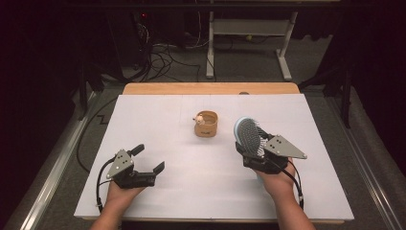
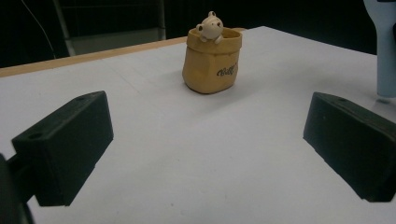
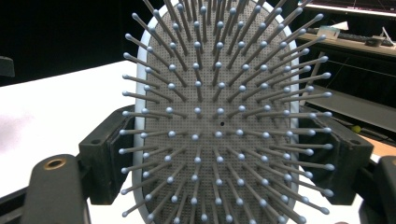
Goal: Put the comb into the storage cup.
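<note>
A pale blue hairbrush (image 1: 249, 134) stands head-up at the table's right, its grey bristles facing the right gripper view's camera (image 3: 219, 116). My right gripper (image 1: 250, 151) is shut on the sides of its head, one black jaw on each edge. The brush's handle (image 2: 386, 46) hangs down to the table. A small tan pot (image 1: 206, 124) with a little bear figure on its rim stands mid-table, also ahead in the left gripper view (image 2: 212, 60). My left gripper (image 1: 149, 158) rests at the front left, open and holding nothing (image 2: 205, 144).
A white sheet (image 1: 158, 115) covers the table, with a wooden edge (image 1: 210, 88) at the far side. Beyond it are a white desk frame (image 1: 249, 28) and cables (image 1: 163, 57) on the floor. A metal rail (image 1: 52, 172) runs along the left.
</note>
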A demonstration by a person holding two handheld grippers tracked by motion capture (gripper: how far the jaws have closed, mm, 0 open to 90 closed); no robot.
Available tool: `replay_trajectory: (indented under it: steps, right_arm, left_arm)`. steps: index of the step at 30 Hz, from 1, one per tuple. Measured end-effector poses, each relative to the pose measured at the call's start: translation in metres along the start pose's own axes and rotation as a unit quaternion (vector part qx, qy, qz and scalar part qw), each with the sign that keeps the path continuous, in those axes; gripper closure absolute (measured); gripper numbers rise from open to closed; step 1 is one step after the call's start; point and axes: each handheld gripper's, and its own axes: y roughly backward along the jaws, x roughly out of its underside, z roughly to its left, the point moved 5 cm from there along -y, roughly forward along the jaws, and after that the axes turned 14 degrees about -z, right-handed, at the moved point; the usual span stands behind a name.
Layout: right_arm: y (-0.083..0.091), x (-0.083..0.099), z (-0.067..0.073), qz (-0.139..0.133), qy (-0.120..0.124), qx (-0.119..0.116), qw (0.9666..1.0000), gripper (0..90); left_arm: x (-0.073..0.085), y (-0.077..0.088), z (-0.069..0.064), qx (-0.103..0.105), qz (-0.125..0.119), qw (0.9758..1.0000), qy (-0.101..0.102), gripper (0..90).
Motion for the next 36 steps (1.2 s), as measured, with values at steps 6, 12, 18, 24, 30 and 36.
replay_trajectory:
  steps: [6,12,18,24,30,36]
  right_arm:
    - [-0.001,0.0,0.0,-0.002,-0.001,0.002,1.0,20.9]
    - [0.0,-0.002,-0.001,-0.006,-0.003,0.005,1.0,20.9]
    - [0.0,-0.002,-0.002,-0.008,-0.004,0.008,0.9999,20.9]
    - [0.0,-0.003,-0.004,-0.009,-0.006,0.012,0.9999,20.9]
    - [0.0,-0.003,-0.004,-0.012,-0.008,0.012,0.9998,20.9]
    - [0.0,-0.004,-0.004,-0.014,-0.004,0.013,0.9998,20.9]
  left_arm:
    - [-0.006,-0.013,-0.008,0.011,-0.001,0.9999,-0.005,2.1]
    - [-0.021,-0.029,-0.018,0.026,-0.007,0.9996,-0.007,2.1]
    - [-0.026,-0.048,-0.027,0.039,-0.002,0.999,-0.02,2.1]
    - [-0.027,-0.059,-0.03,0.046,-0.005,0.9988,-0.019,2.6]
    - [-0.031,-0.073,-0.034,0.056,-0.006,0.9982,-0.021,2.9]
    - [-0.029,-0.083,-0.041,0.069,-0.009,0.9975,-0.01,1.8]
